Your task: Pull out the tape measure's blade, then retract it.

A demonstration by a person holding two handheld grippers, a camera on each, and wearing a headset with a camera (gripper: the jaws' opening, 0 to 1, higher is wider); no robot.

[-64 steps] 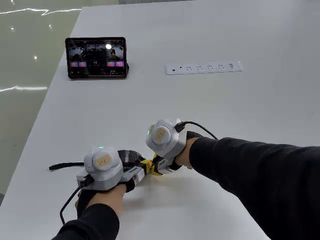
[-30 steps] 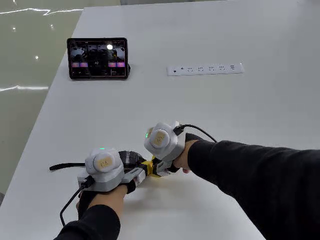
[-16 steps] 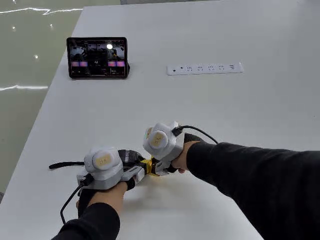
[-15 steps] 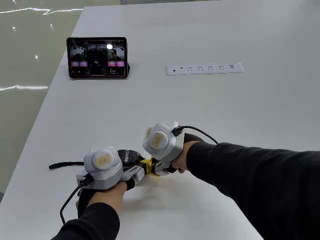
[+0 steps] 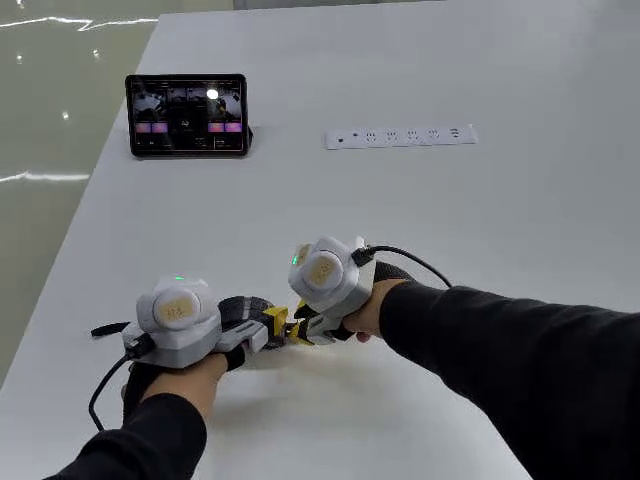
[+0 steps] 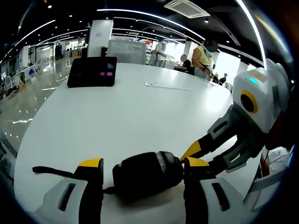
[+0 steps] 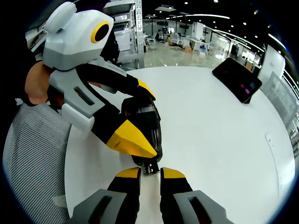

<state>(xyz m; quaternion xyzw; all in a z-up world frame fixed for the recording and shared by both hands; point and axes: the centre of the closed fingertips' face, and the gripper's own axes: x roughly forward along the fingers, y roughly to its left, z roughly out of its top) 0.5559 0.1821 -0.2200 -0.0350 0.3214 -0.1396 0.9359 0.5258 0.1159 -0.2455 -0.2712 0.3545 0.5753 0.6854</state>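
Your left gripper, clamped on the black tape measure near the white table's front edge, has drawn it leftward, away from your right gripper, whose jaws pinch the blade's hook. The pull looks barely begun. Both forearms lie low, converging.

On the white table, 1 tablet stands, perhaps propped, apart from 1 power strip.

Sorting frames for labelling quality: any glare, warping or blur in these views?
Head view: sharp, evenly lit, with streaky glare on the glossy green floor. Left gripper view: fisheye bends the white table; the black tape measure case is sharp. Right gripper view: same bending.
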